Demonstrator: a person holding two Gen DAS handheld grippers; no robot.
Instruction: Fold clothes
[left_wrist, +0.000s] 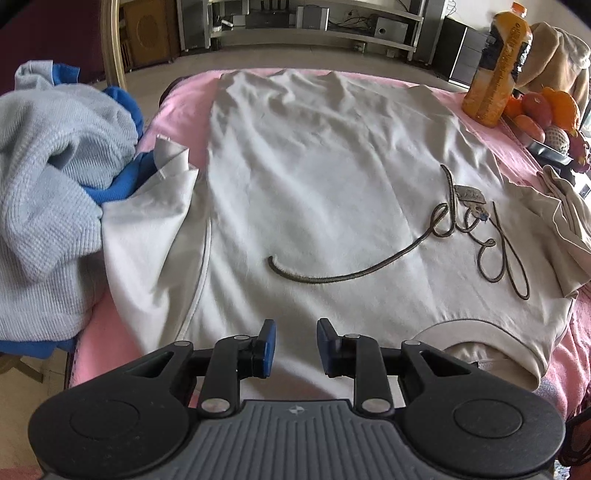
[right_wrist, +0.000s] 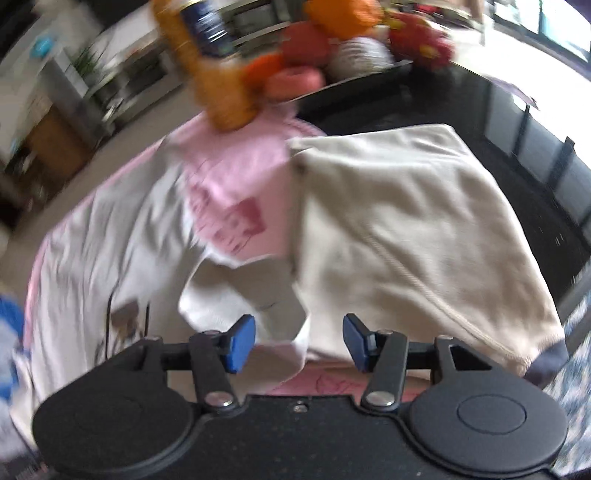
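Lying flat across a pink-covered table (left_wrist: 186, 92): 1 white T-shirt (left_wrist: 314, 177), front up, dark script lettering (left_wrist: 476, 236) near its right side, collar (left_wrist: 476, 347) at the near edge. Hovering over the near edge, just left of that collar: left gripper (left_wrist: 293, 347), blue pads (left_wrist: 269, 345) slightly apart, nothing visibly pinched, white cloth seen through the gap. Spread toward the left edge: 1 sleeve (left_wrist: 147, 229), cuff turned up. Heaped at the left edge, touching that sleeve: pale blue knit garment (left_wrist: 51, 177) over a brighter blue one (left_wrist: 122, 99). Standing at the far right corner: orange juice bottle (left_wrist: 498, 66), with a tray of fruit (left_wrist: 543, 110) just beside it and a beige garment (left_wrist: 557, 51) behind.

Blurred throughout, the right wrist view. Spread wide with nothing between the pads: right gripper (right_wrist: 299, 343), poised above the shirt's other sleeve (right_wrist: 243, 295), which curls open below the fingers. Draped at the right edge, partly over dark glass (right_wrist: 517, 155): cream garment (right_wrist: 406, 229), 1 seam running diagonally across it. Showing between shirt and cream garment: pink cover with a darker pink print (right_wrist: 236, 221).
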